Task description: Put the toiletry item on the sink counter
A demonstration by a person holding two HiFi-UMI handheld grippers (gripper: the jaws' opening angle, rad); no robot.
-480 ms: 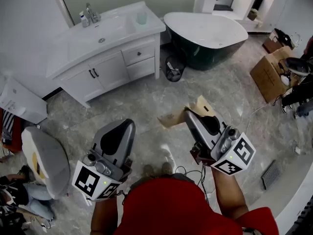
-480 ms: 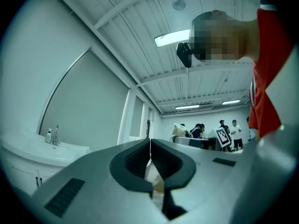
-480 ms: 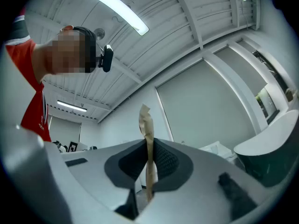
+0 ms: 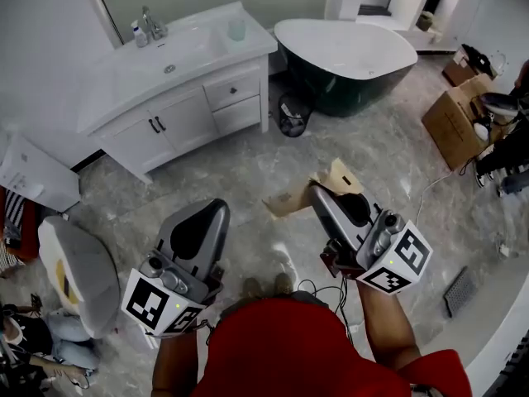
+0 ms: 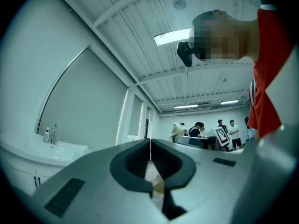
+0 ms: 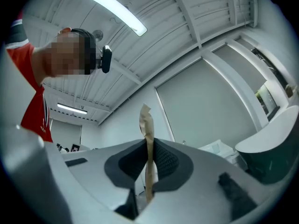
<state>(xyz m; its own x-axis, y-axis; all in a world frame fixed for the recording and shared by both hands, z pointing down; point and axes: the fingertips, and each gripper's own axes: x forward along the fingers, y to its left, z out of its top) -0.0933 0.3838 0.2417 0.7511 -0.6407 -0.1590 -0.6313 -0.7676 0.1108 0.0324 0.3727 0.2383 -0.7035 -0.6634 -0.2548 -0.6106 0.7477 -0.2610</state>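
Observation:
A flat brown paper packet (image 4: 337, 179) sticks out of my right gripper (image 4: 318, 192), which is shut on it at waist height. In the right gripper view the packet (image 6: 146, 125) stands edge-on between the pads, its top crumpled above the jaws. My left gripper (image 4: 216, 211) is held beside it, shut and empty; its pads (image 5: 140, 157) meet with nothing between them. The white sink counter (image 4: 252, 48) stands a few steps ahead at the upper left, far from both grippers. It shows at the left of the left gripper view as well, as a white counter (image 5: 28, 149).
On the counter are a faucet (image 4: 152, 21), a small bottle (image 4: 140, 34) and a cup (image 4: 237, 30). A bathtub (image 4: 347, 52) stands right of it, with a black waste bin (image 4: 293, 116) between. Cardboard boxes (image 4: 453, 121) are at far right, a padded seat (image 4: 78, 275) at left.
Both grippers stay where they were, the right one still holding the packet. The whole view has shifted only slightly.

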